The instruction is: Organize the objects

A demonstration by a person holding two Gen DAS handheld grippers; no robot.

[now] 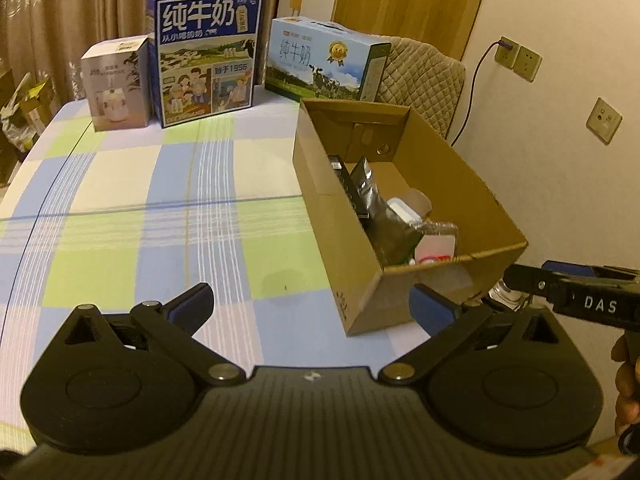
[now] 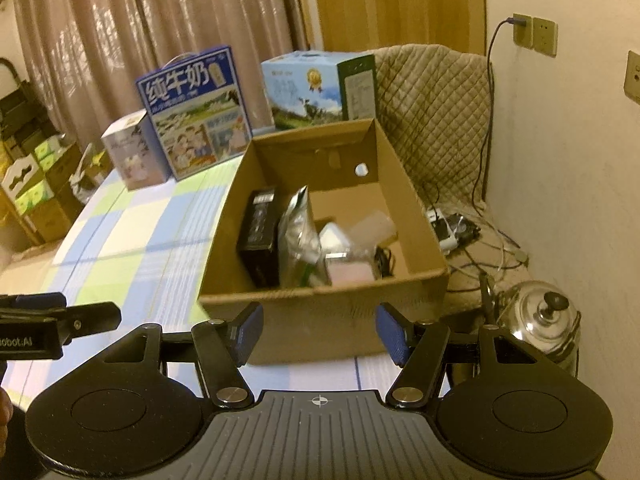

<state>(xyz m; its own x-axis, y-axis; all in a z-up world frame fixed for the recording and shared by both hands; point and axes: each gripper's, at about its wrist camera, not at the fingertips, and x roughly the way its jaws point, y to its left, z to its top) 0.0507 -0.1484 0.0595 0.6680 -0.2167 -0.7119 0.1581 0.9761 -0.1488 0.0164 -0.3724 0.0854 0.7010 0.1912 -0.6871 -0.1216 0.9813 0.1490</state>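
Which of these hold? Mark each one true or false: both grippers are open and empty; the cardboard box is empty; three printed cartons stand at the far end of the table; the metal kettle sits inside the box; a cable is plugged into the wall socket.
1. The left gripper and right gripper are open and empty. True.
2. The cardboard box is empty. False: it holds a black box, a silver pouch and other small items.
3. Three printed cartons stand at the table's far end. True.
4. The metal kettle sits inside the box. False: it stands outside, to its right.
5. A cable is plugged into the wall socket. True.
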